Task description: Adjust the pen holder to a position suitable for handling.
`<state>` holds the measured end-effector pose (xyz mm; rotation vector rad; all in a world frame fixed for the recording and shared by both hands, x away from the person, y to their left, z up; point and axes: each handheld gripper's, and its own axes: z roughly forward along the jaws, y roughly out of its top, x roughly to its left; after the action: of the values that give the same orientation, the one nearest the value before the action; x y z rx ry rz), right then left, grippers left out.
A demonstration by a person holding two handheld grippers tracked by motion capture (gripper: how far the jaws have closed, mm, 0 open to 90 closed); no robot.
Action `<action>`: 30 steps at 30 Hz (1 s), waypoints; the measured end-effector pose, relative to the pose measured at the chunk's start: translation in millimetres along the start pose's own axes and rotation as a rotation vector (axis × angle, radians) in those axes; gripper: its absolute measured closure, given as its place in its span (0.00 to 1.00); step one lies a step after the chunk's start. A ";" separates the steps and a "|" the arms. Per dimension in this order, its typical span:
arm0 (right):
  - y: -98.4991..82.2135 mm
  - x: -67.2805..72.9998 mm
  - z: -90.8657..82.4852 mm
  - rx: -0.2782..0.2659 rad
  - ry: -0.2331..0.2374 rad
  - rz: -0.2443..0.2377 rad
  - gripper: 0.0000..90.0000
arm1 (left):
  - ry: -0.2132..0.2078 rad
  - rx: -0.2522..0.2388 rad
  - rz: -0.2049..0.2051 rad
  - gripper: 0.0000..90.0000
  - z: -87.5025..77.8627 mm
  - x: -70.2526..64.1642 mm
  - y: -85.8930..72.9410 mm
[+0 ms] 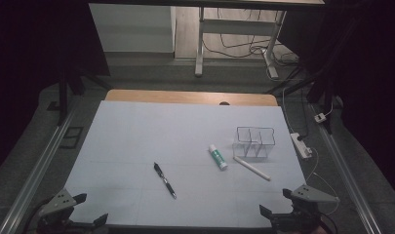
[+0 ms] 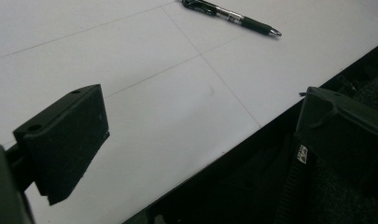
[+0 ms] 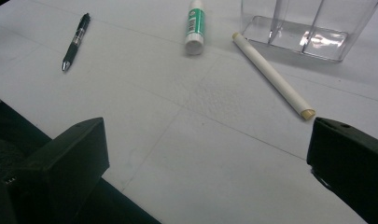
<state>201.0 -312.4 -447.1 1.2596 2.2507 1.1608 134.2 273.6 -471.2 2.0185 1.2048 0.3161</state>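
Both the left gripper (image 1: 89,208) and right gripper (image 1: 274,202) are hanging wide apart and empty at the near edge of the white mat (image 1: 136,131). Beyond them, a clear divided organizer (image 1: 254,142) is standing upright; lying just beside it are a white stick (image 1: 252,168) and green-labelled glue stick (image 1: 217,157), with a black pen (image 1: 165,180) farther off.

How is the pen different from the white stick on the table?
The pen is black with a metal tip; the white stick is plain white with a tan end. The pen lies near the middle of the table; the stick lies to the right, just in front of the clear holder. In the high view the stick looks longer and thicker than the pen. Both lie flat, and neither gripper touches them.
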 end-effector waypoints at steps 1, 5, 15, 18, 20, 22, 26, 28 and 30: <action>-0.1 0.0 0.1 -0.001 -0.003 0.002 0.00 | 0.000 0.001 -0.001 0.03 0.0 0.1 0.0; 0.1 1.1 0.2 -0.001 0.004 -0.007 0.00 | -0.006 -0.002 -0.010 0.03 -0.3 1.2 -0.4; 1.2 3.3 3.6 0.034 0.032 -0.041 0.00 | -0.016 0.009 -0.036 0.02 1.1 4.1 0.3; 1.4 3.9 4.0 0.039 0.033 -0.043 0.00 | -0.017 0.011 -0.036 0.02 1.3 4.3 0.3; 1.6 4.0 4.3 0.043 0.034 -0.049 0.00 | -0.017 0.012 -0.037 0.02 1.3 4.3 0.3; 1.8 4.3 4.7 0.047 0.036 -0.052 0.00 | -0.016 0.014 -0.038 0.02 1.4 4.5 0.4; 2.2 4.4 5.5 0.054 0.048 -0.057 0.00 | -0.019 0.011 -0.042 0.02 1.3 5.0 0.4; 2.6 4.5 5.6 0.057 0.058 -0.058 0.00 | -0.021 0.009 -0.041 0.02 1.2 5.0 0.2; 3.2 4.9 5.7 0.059 0.061 -0.074 0.00 | -0.021 0.012 -0.039 0.03 1.1 5.0 0.4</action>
<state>203.4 -304.6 -447.6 1.1661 2.3714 1.1285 137.7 277.1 -472.5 2.0013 1.2342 0.2681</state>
